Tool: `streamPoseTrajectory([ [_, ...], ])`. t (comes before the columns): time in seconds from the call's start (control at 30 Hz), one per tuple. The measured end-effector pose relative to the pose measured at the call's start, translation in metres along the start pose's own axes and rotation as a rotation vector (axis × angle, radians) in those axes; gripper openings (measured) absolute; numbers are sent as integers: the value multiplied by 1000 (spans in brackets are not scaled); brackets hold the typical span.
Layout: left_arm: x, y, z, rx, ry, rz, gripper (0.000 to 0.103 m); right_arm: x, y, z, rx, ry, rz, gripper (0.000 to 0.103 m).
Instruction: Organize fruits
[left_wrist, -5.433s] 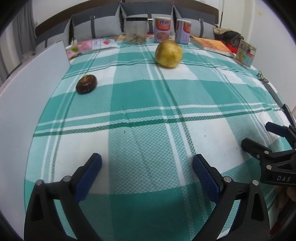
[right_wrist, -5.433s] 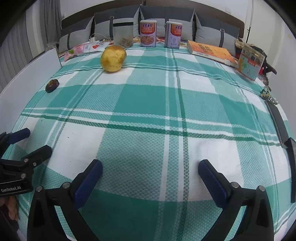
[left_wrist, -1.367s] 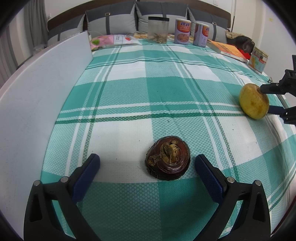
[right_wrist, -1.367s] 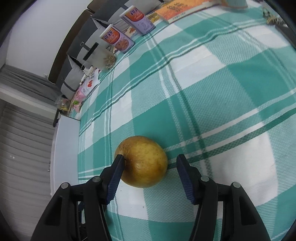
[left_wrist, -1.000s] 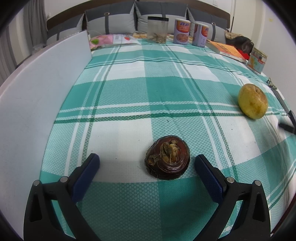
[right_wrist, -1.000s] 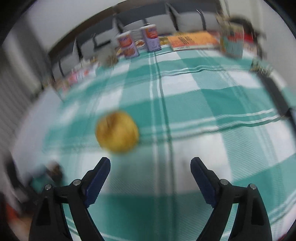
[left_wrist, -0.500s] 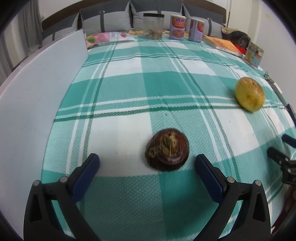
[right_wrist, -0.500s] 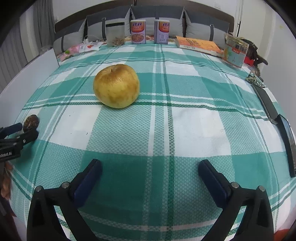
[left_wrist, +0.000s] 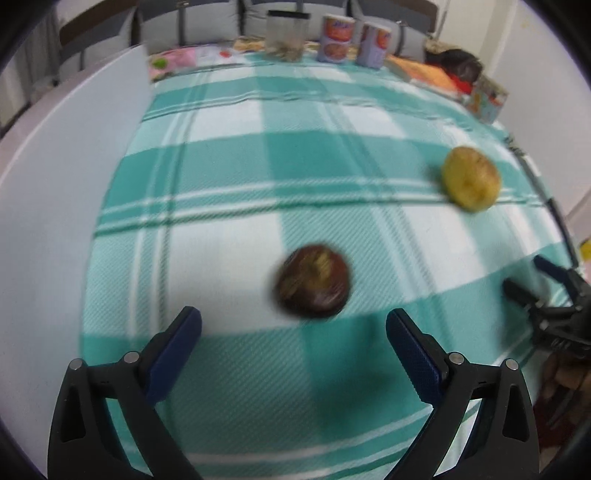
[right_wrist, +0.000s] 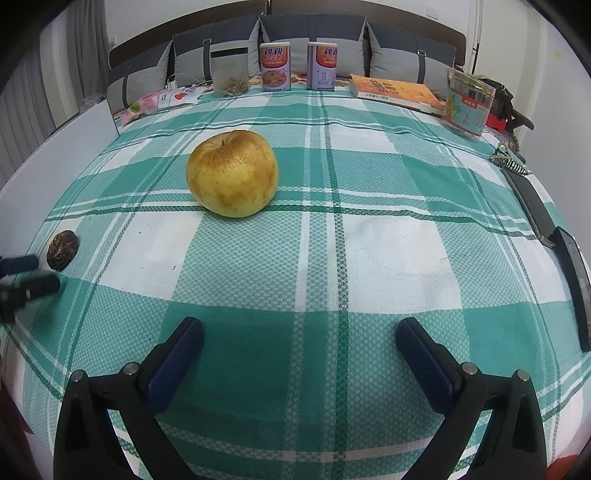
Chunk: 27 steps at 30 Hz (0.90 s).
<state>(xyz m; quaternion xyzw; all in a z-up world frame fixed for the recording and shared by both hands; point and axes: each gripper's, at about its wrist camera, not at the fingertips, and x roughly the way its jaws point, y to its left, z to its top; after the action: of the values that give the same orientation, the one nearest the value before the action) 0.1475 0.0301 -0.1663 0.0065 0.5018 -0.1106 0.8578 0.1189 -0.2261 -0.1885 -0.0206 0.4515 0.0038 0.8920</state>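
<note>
Yellow apple (right_wrist: 232, 172) now released mid-bed; right gripper (right_wrist: 299, 354) spread wide, withdrawn; left gripper (left_wrist: 293, 349) agape, empty behind blurred, seemingly shrivelled dark fruit (left_wrist: 313, 286); grouping unfinished

Green-and-white checked cloth (right_wrist: 369, 258) covering pretty much the whole frame. Along the top edge: grey cushions (right_wrist: 314, 29), a clear jar (right_wrist: 229, 72) with dry bits in the bottom, then two printed cans (right_wrist: 275, 66) side by side at top center. Orange book (right_wrist: 395, 90) lying flat to the upper right, clear box of packets (right_wrist: 467, 105) just past it. White board (right_wrist: 55, 158) standing on edge down the left side. Pink snack packets (right_wrist: 151, 101) at upper left. Dark strap (right_wrist: 532, 206) running down the right edge.
</note>
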Motion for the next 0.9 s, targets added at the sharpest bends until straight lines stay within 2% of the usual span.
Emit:
streamPoseTrajectory([
  [0.07, 4, -9, 7, 43, 10, 10, 100, 0, -2, 9, -8, 49, 45, 101],
  [0.1, 6, -14, 10, 68, 13, 9, 96, -4, -5, 21, 16, 42, 90, 99],
  [0.13, 9, -19, 12, 95, 21, 7, 80, -10, -6, 32, 26, 20, 114, 99],
  [0.17, 13, -24, 14, 118, 39, 13, 70, -13, -4, 42, 21, 11, 123, 99],
  [0.23, 12, -27, 16, 142, 30, 31, 57, -10, 10, 70, -40, 41, 137, 99],
  [0.3, 11, -27, 18, 136, 30, 27, 43, 5, 32, 96, -125, 116, 138, 99],
  [0.43, 10, -24, 19, 112, 43, 23, 43, 41, 67, 126, -251, 196, 47, 98],
  [0.47, 9, -24, 18, 111, 43, 26, 42, 51, 68, 128, -263, 233, 30, 94],
  [0.5, 8, -23, 17, 110, 41, 28, 42, 61, 69, 130, -266, 282, 19, 72],
  [0.53, 6, -22, 16, 110, 37, 28, 42, 67, 68, 130, -261, 316, -9, 67],
  [0.57, 3, -20, 15, 109, 33, 26, 42, 68, 65, 132, -251, 324, -4, 66],
  [0.67, -4, -15, 14, 81, 21, 7, 42, 63, 56, 130, -204, 339, 55, 66],
  [0.73, -18, -11, 12, 42, 8, -32, 42, 54, 48, 127, -162, 335, 106, 66],
  [0.9, -75, 1, 11, -44, -44, -135, 42, 13, 44, 139, -96, 292, 261, 66],
])
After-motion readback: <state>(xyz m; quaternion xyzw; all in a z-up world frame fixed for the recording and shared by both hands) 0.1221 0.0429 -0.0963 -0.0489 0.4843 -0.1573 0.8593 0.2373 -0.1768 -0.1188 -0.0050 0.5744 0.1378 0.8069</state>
